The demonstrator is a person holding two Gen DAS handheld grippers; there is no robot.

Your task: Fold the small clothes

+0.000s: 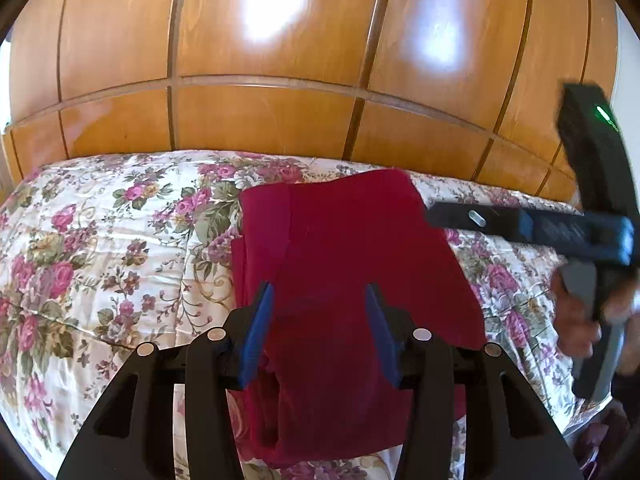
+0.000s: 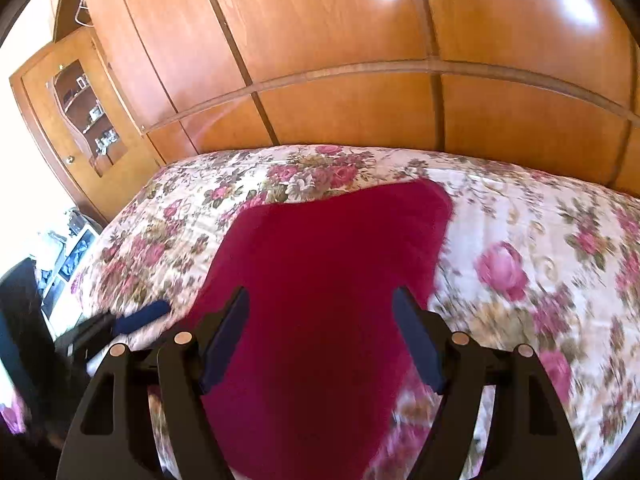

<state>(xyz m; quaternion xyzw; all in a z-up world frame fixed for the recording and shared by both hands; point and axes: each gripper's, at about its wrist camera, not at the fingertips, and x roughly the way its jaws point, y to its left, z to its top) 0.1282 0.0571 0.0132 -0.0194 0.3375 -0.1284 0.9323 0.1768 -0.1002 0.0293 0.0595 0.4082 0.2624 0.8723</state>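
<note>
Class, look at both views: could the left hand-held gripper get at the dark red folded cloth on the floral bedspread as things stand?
Probably yes. The left hand-held gripper hangs open right over the dark red folded cloth, nothing between them; the right hand-held gripper stays off to the side.

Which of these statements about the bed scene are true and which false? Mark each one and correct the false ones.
1. The garment is dark red. True.
2. It lies on a plain white sheet. False: the bedspread is floral.
3. A wooden wardrobe stands behind the bed. True.
4. The left gripper is clamped shut. False: its jaws stand apart over the garment.
5. The right gripper has open jaws. True.
</note>
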